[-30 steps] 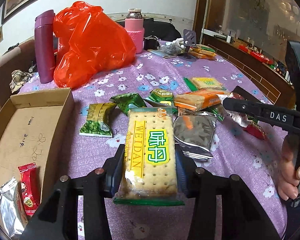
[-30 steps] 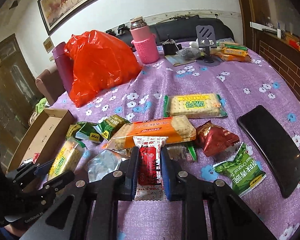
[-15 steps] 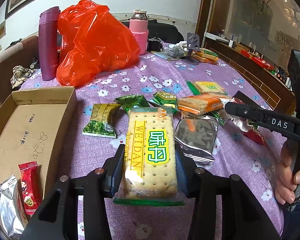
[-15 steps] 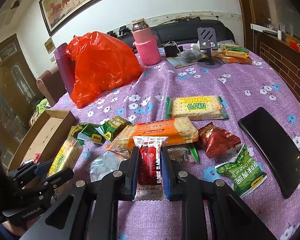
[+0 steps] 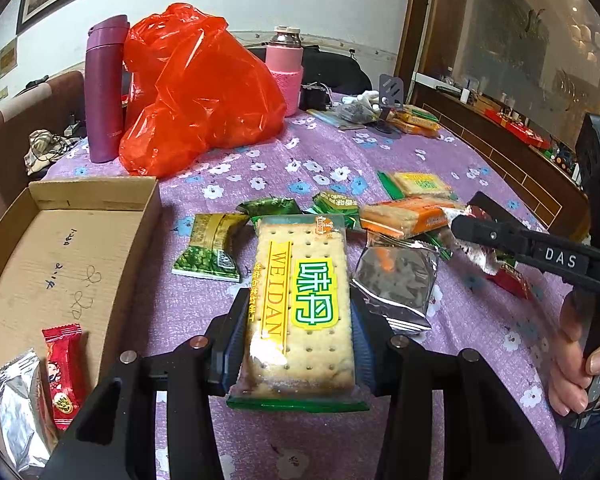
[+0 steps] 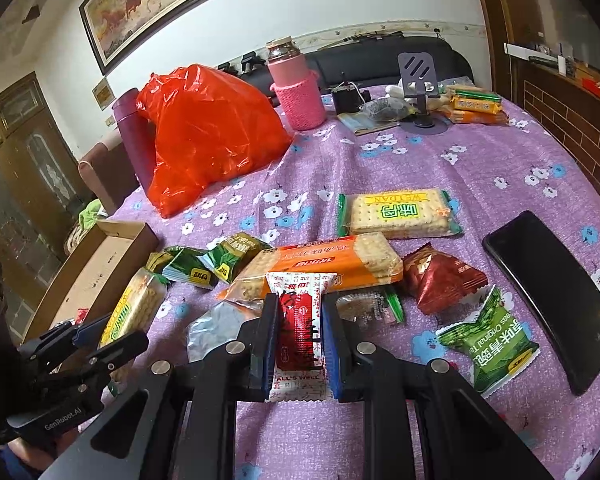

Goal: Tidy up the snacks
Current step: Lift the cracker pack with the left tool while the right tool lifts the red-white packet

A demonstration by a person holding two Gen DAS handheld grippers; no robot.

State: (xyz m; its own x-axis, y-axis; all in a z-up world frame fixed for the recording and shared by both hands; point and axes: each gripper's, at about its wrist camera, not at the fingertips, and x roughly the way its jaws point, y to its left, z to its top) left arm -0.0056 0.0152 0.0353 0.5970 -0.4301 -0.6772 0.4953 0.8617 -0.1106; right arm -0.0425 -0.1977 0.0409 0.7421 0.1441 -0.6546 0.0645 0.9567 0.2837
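The left gripper [image 5: 300,344] clamps a Weidan cracker pack [image 5: 300,304] above the purple cloth [image 5: 300,440] just right of the box [image 5: 60,248], while the right gripper [image 6: 300,336] pinches a red-and-white sachet [image 6: 300,320] over the snack pile beside an orange cracker pack [image 6: 328,260]

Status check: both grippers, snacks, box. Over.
Left gripper shut on WEIDAN cracker pack. Right gripper shut on red-and-white sachet. Cardboard box open, two snacks inside.
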